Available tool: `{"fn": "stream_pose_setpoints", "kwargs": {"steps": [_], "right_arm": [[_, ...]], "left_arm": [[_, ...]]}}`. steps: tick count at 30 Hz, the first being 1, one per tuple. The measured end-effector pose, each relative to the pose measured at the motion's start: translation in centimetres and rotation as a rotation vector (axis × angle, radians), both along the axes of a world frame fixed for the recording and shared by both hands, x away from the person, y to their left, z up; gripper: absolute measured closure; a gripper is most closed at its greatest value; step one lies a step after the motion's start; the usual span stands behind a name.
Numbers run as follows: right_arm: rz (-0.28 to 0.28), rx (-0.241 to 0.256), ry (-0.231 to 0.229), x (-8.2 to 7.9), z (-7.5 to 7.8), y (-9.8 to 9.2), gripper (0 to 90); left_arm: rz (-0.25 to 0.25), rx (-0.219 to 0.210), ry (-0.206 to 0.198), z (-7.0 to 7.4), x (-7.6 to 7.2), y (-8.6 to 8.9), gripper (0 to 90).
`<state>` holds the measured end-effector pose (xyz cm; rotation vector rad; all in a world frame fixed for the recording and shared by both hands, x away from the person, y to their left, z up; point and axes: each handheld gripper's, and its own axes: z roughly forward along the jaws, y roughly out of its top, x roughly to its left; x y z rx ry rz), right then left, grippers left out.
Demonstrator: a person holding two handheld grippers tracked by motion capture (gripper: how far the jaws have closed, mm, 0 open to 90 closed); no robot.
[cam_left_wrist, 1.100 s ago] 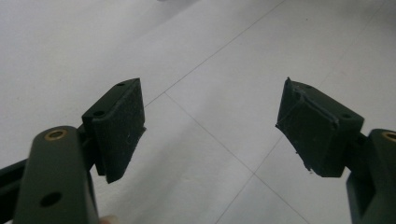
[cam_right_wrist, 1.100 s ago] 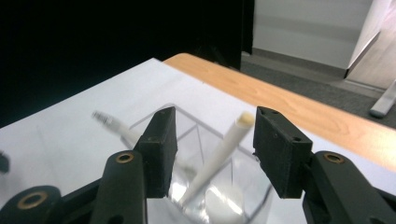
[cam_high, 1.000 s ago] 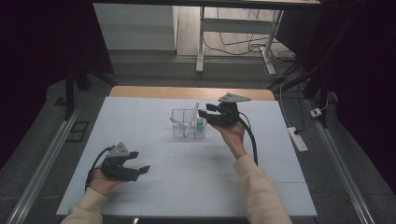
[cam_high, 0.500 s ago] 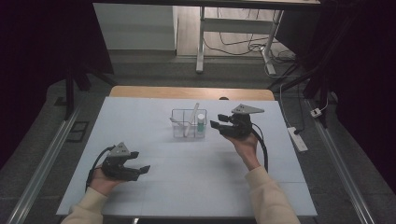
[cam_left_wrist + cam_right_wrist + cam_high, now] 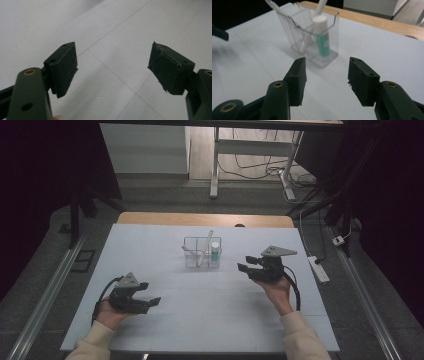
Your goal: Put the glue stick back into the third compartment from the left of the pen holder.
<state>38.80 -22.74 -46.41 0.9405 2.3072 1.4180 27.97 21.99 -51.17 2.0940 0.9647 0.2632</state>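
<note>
Item: clear plastic organizer (image 5: 201, 254), upright at the middle of the white table (image 5: 150, 245), divided into compartments so its contents stand. Contents: green tube with white cap (image 5: 322, 37), cap up, in the end compartment nearest the right gripper (image 5: 250, 268); white sticks (image 5: 205, 247) leaning. Tube label: red mark, unreadable. Right gripper: just beside the organizer, fingers apart, empty. Left gripper (image 5: 148, 301): well apart, low over bare table, fingers wide, empty.
</note>
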Motion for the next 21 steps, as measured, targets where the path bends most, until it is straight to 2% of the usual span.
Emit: {"fn": "stream_pose_setpoints", "kwargs": {"steps": [6, 11, 16, 21], "right_arm": [[-0.024, -0.027, 0.023, -1.8, -0.9, -2.8, 47.2], [-0.034, -0.043, 0.022, -3.1, -1.5, -4.8, 45.7], [-0.029, -0.066, 0.013, -4.3, -1.9, -6.0, 43.5], [-0.025, -0.075, 0.014, -4.7, -2.3, -6.7, 41.7]], "left_arm": [[-0.001, -0.002, 0.001, 0.0, 0.0, -0.1, 23.1], [-0.001, -0.004, -0.001, 0.0, 0.0, -0.1, 23.1], [0.003, -0.009, -0.004, 0.1, -0.1, 0.0, 23.2], [0.001, -0.008, -0.005, 0.1, -0.1, 0.0, 23.1]]}}
